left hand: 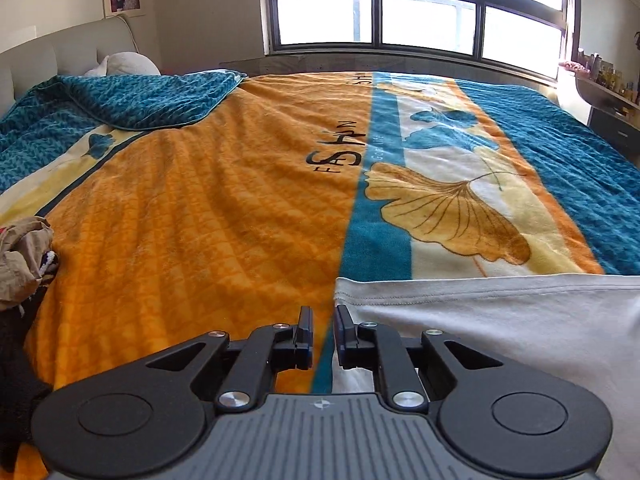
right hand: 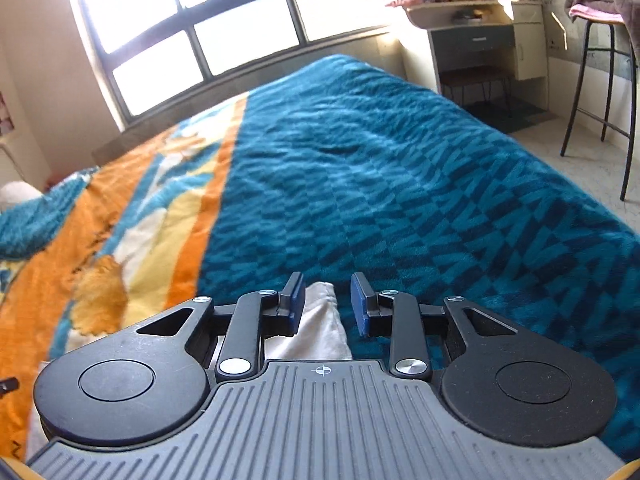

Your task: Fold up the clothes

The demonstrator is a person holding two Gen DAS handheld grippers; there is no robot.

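Note:
A white garment (left hand: 500, 320) lies flat on the bed's blanket (left hand: 200, 208), its stitched hem running right from its near-left corner. My left gripper (left hand: 323, 314) is open with a narrow gap, just left of that corner, and holds nothing. In the right wrist view a corner of the white garment (right hand: 320, 328) lies between and under the fingers of my right gripper (right hand: 327, 286), which is open above the teal part of the blanket (right hand: 400, 184). Most of the garment is hidden under that gripper's body.
A heap of crumpled clothes (left hand: 24, 264) lies at the bed's left edge. A folded-back teal blanket corner (left hand: 132, 100) and a pillow (left hand: 128, 65) are at the headboard. A window (left hand: 400, 12) is beyond the bed. A dresser (right hand: 480, 40) and stool (right hand: 600, 80) stand to the right.

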